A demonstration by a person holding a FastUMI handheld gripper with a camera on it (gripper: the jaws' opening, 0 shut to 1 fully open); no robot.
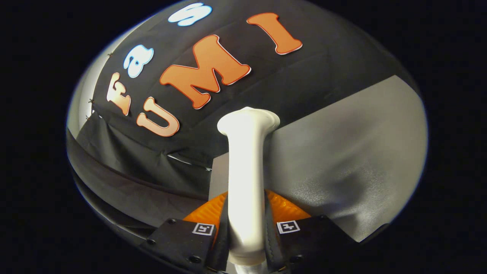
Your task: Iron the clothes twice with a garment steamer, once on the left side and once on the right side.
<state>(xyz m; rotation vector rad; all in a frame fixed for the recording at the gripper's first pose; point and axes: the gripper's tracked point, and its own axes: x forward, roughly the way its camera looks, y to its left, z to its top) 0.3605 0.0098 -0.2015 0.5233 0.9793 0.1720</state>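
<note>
Gripper view: the tool [246, 236] pinches the white garment steamer [246, 182] by its handle, both black fingers [222, 232] pressed against its sides. The steamer stands between the fingers and reaches forward beyond them, ending in a flared white head. An orange part [283, 208] shows just behind the fingers on either side of the handle. Beyond and to the right of the steamer lies a grey surface [342, 152] with a dull sheen. To the left hangs the black cloth wall [144, 167] of the booth, creased near its lower edge.
</note>
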